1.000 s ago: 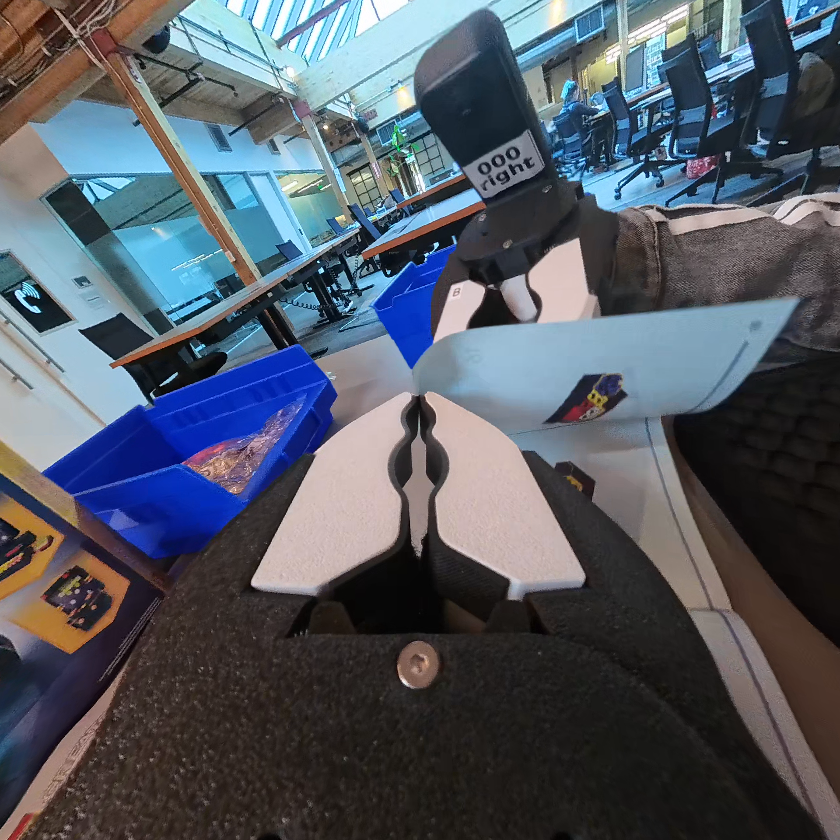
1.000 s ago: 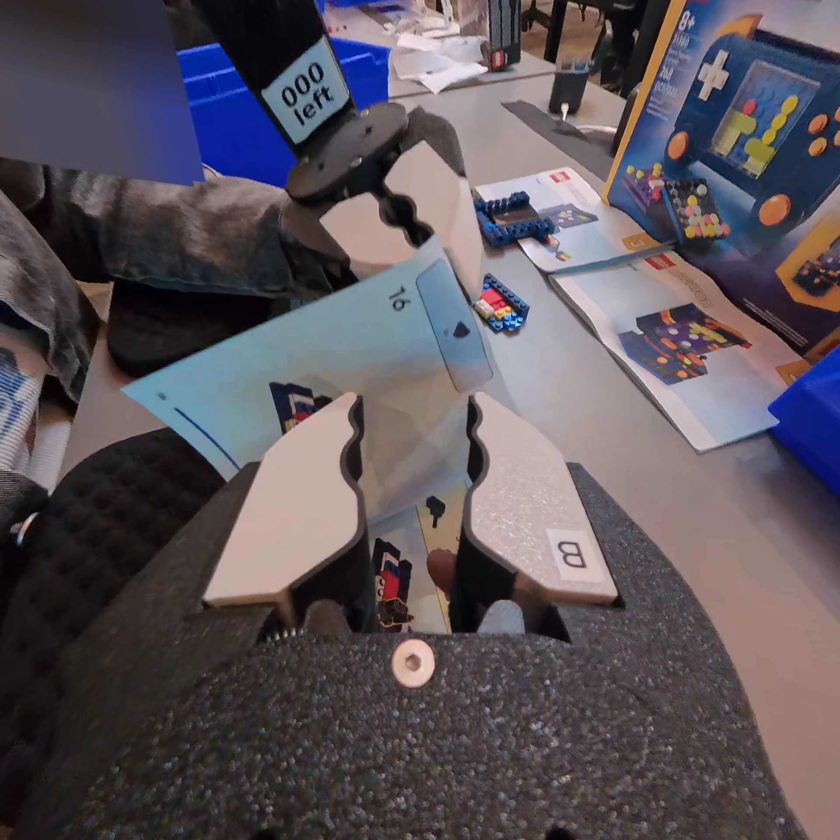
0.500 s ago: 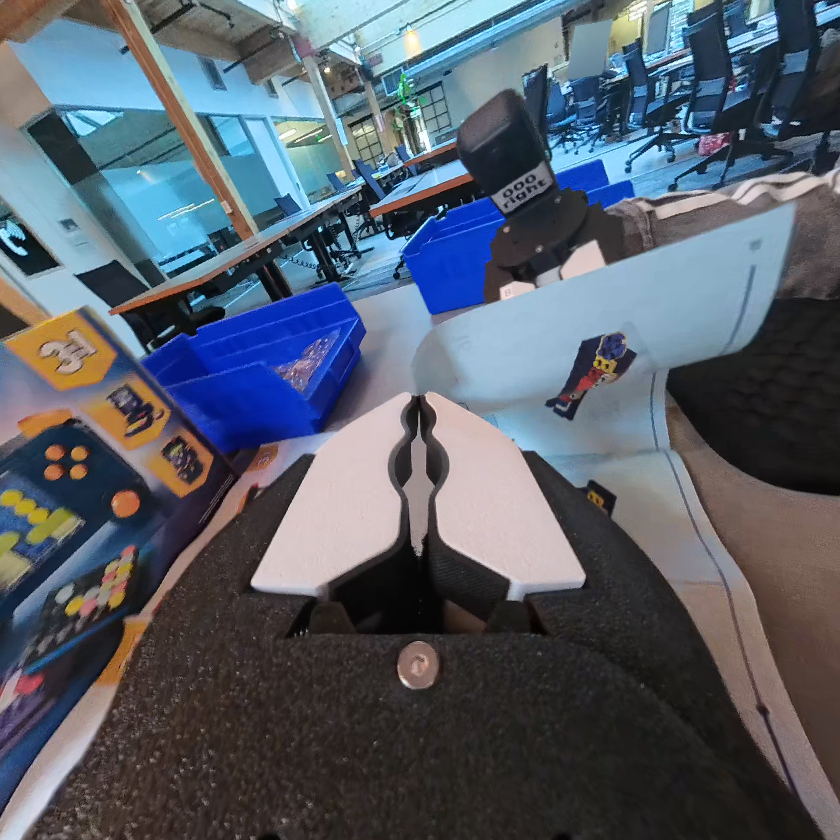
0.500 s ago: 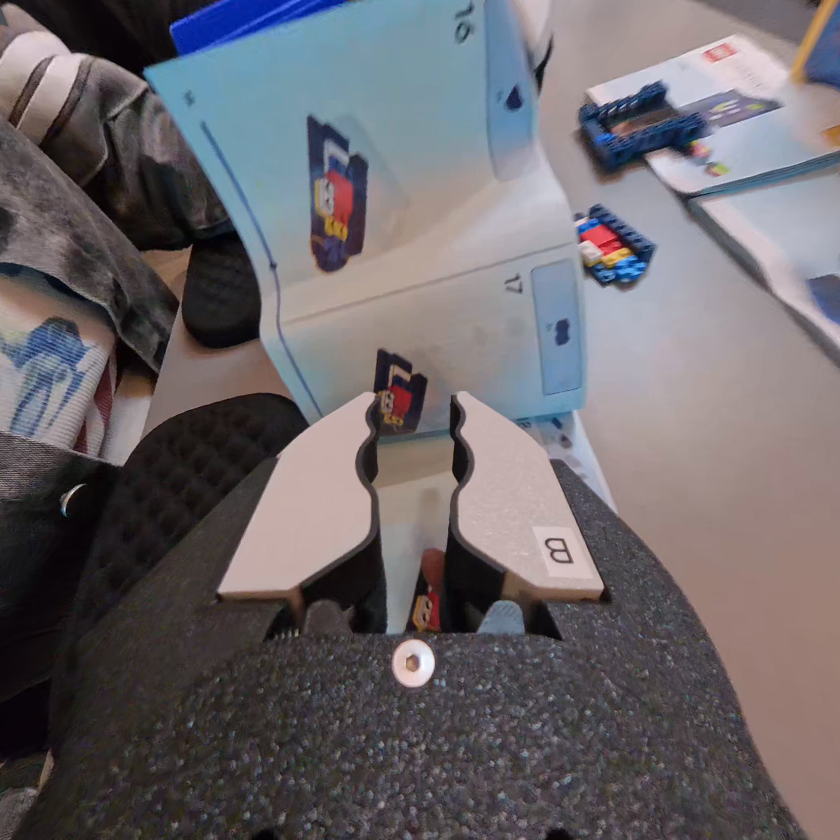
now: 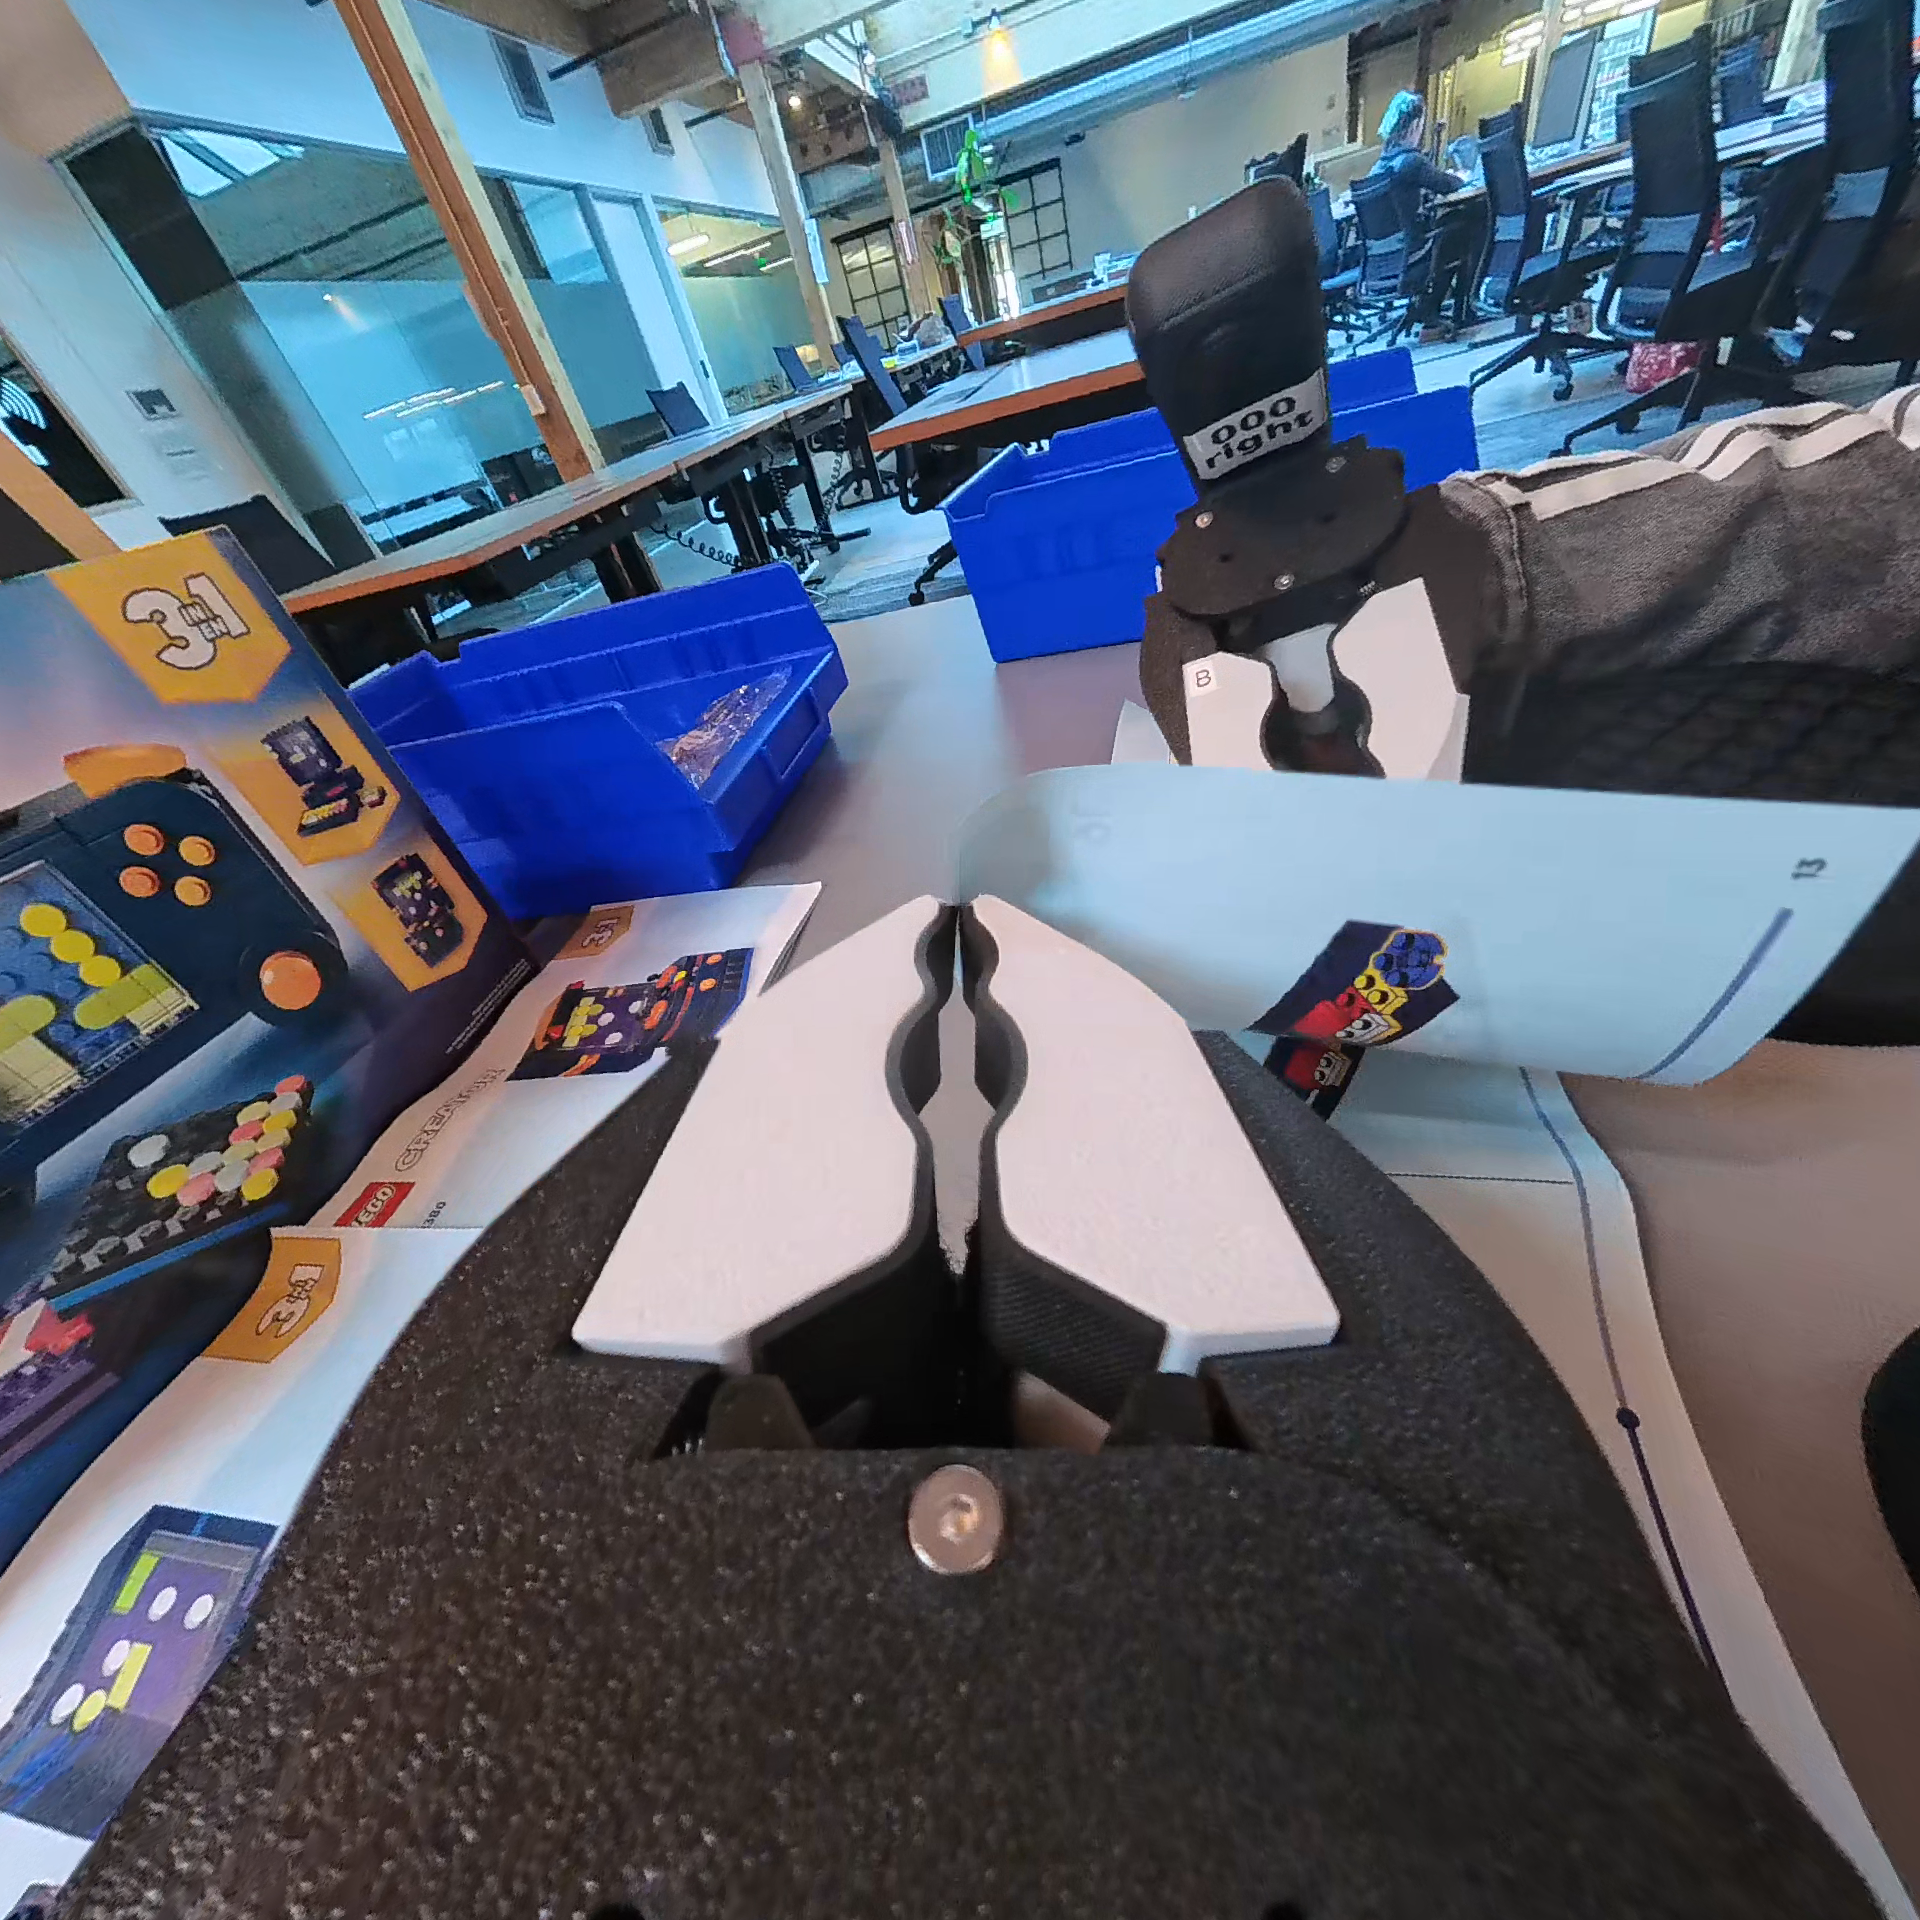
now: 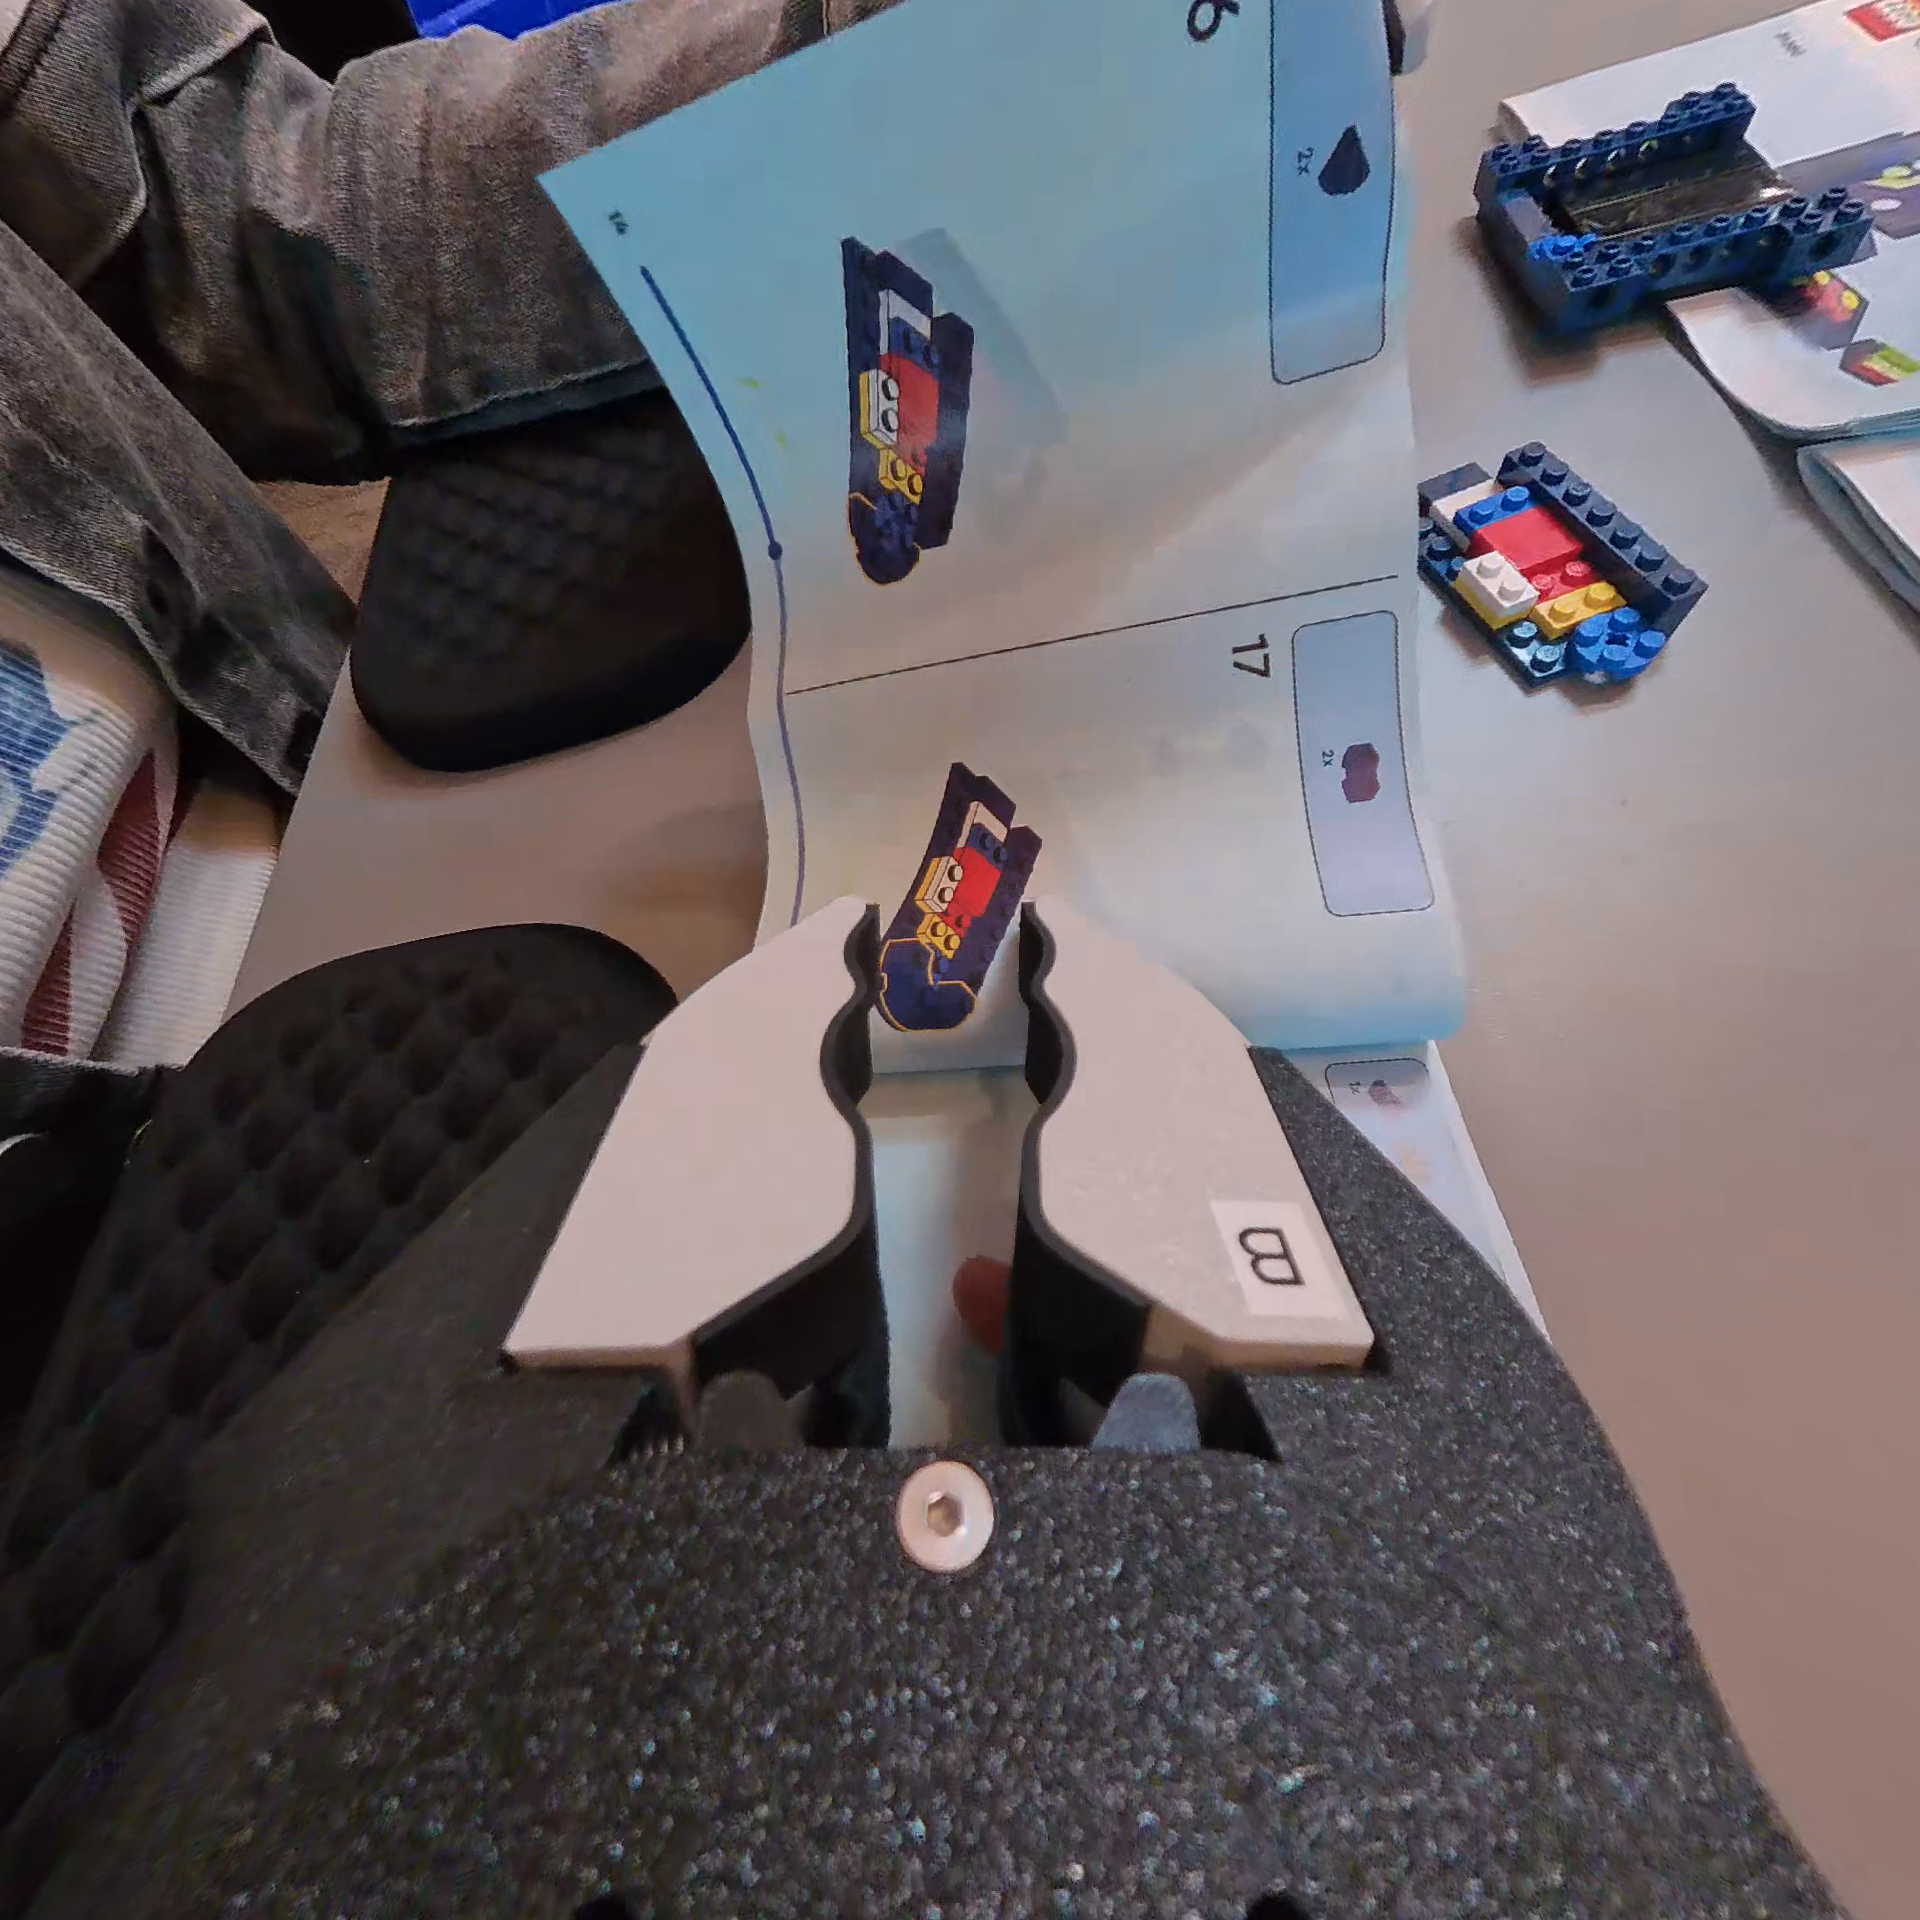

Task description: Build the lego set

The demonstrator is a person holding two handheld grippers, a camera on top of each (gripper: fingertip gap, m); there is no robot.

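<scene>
Swung down and narrowed since a second ago: right gripper (image 6: 943, 914), fingers apart above the pale-blue booklet page (image 6: 1091, 436), nothing clamped. Pinched at its near-left corner by the pressed-together left gripper (image 5: 958, 909), page arching rightward. Counted: two grippers, two blue bins (image 5: 623, 748) and one toy box (image 5: 156, 883) in left view only; two brick builds (image 6: 1553, 566) in right view only.

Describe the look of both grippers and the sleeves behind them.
Each gripper, left and right, has a black, grainy body, one silver screw and two pale, wavy-edged fingers with black pads. The right gripper carries a lettered sticker and a black handle with a white label. The sleeve is grey, white-striped.
</scene>
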